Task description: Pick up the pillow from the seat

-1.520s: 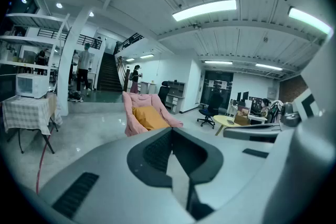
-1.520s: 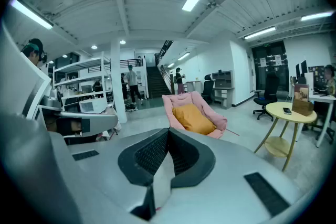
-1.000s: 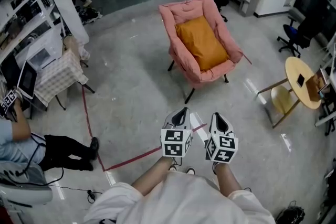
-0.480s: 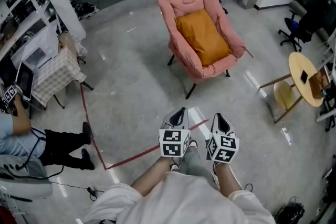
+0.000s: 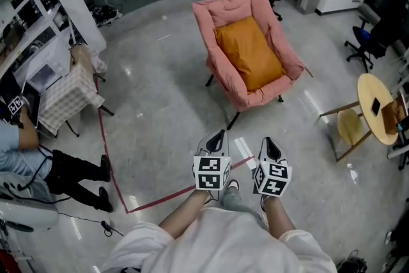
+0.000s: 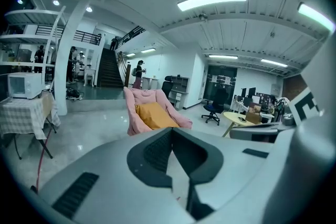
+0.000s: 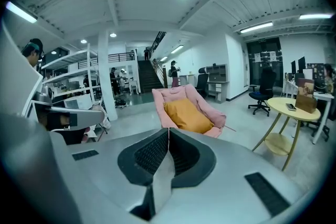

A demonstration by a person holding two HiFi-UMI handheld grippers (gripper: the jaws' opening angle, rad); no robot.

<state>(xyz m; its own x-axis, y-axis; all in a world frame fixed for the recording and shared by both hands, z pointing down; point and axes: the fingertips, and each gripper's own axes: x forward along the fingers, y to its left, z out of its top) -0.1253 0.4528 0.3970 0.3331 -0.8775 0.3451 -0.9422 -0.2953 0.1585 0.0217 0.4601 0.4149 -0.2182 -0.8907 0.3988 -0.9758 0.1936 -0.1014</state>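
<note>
Having stepped closer to the pink chair [image 5: 225, 12], I carry my left tongs [image 5: 220, 136] and right tongs [image 5: 267, 142] shut and empty, and should open both wide before reaching the orange pillow [image 5: 249, 54] on its seat.

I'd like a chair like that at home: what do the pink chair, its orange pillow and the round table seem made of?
The pink chair looks like soft padded fabric, matte and puffy, on thin dark legs, perhaps metal. The orange pillow seems to be matte cloth, slightly creased. The round table looks like pale smooth wood, legs too.
</note>
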